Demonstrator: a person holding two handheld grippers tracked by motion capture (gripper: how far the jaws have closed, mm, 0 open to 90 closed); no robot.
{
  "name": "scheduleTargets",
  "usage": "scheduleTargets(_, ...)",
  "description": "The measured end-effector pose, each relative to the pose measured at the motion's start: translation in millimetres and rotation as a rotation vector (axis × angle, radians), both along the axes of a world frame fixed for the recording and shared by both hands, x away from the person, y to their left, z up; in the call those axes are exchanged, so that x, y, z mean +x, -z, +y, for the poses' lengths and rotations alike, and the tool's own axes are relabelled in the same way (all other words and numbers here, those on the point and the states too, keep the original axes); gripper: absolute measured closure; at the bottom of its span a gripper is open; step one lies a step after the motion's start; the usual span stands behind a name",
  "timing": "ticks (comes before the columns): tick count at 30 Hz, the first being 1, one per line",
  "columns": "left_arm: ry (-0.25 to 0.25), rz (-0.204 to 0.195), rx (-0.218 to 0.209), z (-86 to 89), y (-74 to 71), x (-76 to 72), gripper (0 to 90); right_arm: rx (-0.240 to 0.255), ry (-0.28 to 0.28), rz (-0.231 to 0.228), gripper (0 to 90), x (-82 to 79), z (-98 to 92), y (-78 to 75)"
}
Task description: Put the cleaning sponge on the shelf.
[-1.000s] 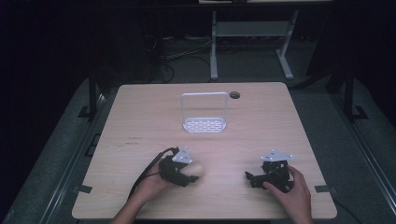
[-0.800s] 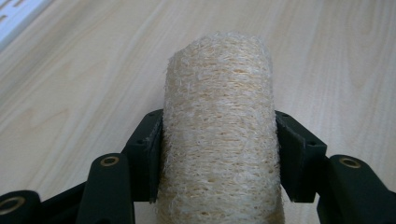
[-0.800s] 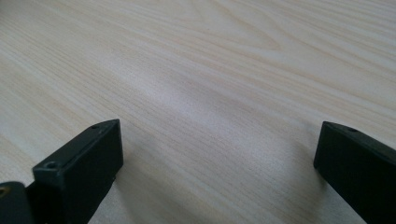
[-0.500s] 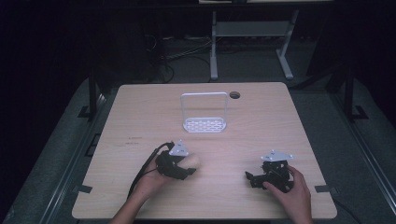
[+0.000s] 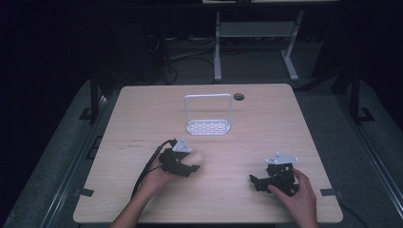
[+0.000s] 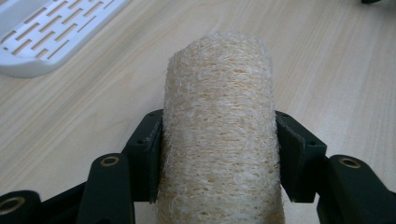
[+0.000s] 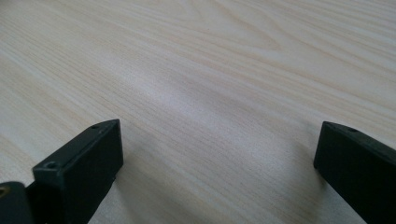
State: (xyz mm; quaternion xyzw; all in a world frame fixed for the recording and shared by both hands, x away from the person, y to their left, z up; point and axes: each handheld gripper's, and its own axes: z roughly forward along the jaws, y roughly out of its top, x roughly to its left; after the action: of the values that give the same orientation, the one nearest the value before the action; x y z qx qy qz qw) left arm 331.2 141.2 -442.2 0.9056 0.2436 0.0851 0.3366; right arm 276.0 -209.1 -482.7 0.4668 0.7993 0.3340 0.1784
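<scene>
So the loofah (image 6: pixel 219 135) is the thing in play here: a pale, fibrous roll, clamped across its middle by the left gripper (image 6: pixel 219 154). Both jaws press flat on its sides, stopped about halfway in by its width, and the far end pokes out past the tips. In the high view you can see the loofah (image 5: pixel 196 159) sitting low over the table (image 5: pixel 142 104), a bit left of centre on the near half, and I can't tell if it's touching the wood or just off it. Gripping it mid-length makes sense to me, since a light spongy roll like that would flop or twist if you pinched one end.

Just beyond it, further up the table, is the white rack (image 5: pixel 208 114), a slotted tray with a tall wire hoop standing over it. A corner of the rack (image 6: pixel 42 37) shows in the left gripper view too, up and to the left of the roll, so the gripper is roughly aimed that way. My guess is that's where the loofah goes.

The right gripper (image 5: pixel 266 179) is well off to the right, near the front edge, with the person's hand around it. Its jaws stand wide apart over bare wood with nothing between them. Looks parked, out of the way.
</scene>
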Motion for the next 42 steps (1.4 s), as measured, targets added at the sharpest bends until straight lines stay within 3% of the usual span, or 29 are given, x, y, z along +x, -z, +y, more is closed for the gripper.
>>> scheduleTargets(5,-0.011,0.002,-0.020,-1.2,-0.4,5.1,41.4,0.000,0.000,0.000,0.9,0.0,0.0,0.0)
scheduleTargets(29,-0.022,-0.015,-0.018,-19.5,-10.5,32.2,41.4,0.001,-0.001,0.001,0.9,-0.1,0.0,-0.1)
scheduleTargets(42,-0.046,-0.044,-0.031,-29.3,-18.3,49.6,41.5,0.000,0.000,0.000,0.9,-0.1,0.0,0.0)
